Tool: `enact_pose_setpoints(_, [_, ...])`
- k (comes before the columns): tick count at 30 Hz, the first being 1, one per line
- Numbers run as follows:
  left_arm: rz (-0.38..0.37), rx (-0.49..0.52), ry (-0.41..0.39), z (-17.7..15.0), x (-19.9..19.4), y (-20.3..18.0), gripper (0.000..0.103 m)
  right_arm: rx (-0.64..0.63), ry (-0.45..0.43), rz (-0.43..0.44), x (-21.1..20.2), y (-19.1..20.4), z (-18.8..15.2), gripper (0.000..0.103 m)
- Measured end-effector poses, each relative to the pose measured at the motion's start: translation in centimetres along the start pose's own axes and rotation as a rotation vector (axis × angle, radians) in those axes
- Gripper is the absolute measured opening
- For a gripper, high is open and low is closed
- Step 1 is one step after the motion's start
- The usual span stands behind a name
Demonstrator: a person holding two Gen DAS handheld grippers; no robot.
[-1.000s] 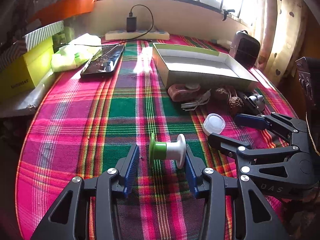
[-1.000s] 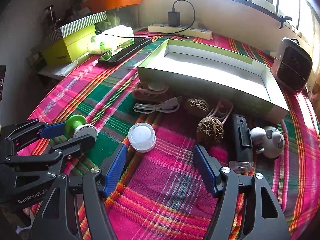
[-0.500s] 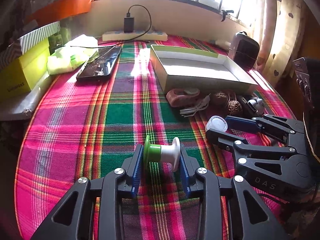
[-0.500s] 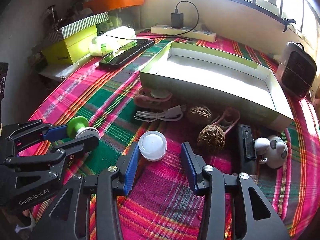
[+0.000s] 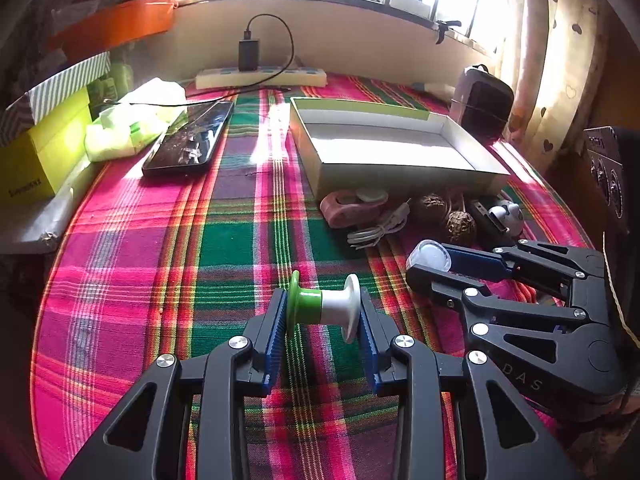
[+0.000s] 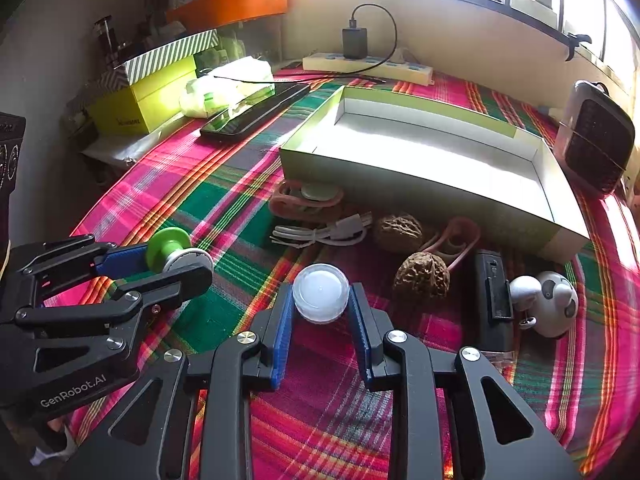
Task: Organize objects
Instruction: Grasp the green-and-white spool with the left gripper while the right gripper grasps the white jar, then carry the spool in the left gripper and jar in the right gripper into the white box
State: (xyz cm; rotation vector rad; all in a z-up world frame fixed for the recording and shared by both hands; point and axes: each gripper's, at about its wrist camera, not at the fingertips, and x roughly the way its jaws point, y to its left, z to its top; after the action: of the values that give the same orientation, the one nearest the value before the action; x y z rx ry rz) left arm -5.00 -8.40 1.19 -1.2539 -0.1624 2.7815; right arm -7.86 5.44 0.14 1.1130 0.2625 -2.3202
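Note:
My left gripper (image 5: 323,312) is shut on a green and white spool (image 5: 324,306), held sideways just above the plaid cloth; the spool also shows in the right wrist view (image 6: 176,250). My right gripper (image 6: 321,300) is shut on a round white lid (image 6: 320,298), seen in the left wrist view (image 5: 430,255) too. An empty shallow cardboard box (image 6: 424,152) stands behind them on the table. In front of it lie a pink strap (image 6: 304,200), a white cable (image 6: 324,234), two walnuts (image 6: 420,276), a black clip (image 6: 492,300) and a small white toy (image 6: 548,300).
A phone (image 5: 188,144) and a green-white bag (image 5: 132,124) lie at the back left, beside yellow boxes (image 5: 36,152). A power strip (image 5: 260,76) with a charger sits at the wall. A small heater (image 6: 596,136) stands at the right.
Both grippers closed: the left on the spool, the right moved forward and closed on the white lid. The spool has lifted slightly.

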Motion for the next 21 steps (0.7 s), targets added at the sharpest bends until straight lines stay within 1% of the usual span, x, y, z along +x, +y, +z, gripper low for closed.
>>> enact_pose_setpoints(9, [-0.022,0.017,-0.010,1.7,-0.2,-0.7,0.031,0.026,-0.035,-0.002,-1.4,-1.0,1.0,0.029])
enact_pose_setpoints(17, [-0.054,0.045,-0.045,4.9,-0.2,-1.8,0.031,0.044,-0.082,-0.036,-3.1,-3.4,3.4,0.029])
enact_pose_setpoints(21, [-0.055,0.059,-0.056,6.6,0.3,-2.2,0.031,0.061,-0.094,-0.047,-3.3,-4.9,4.7,0.029])
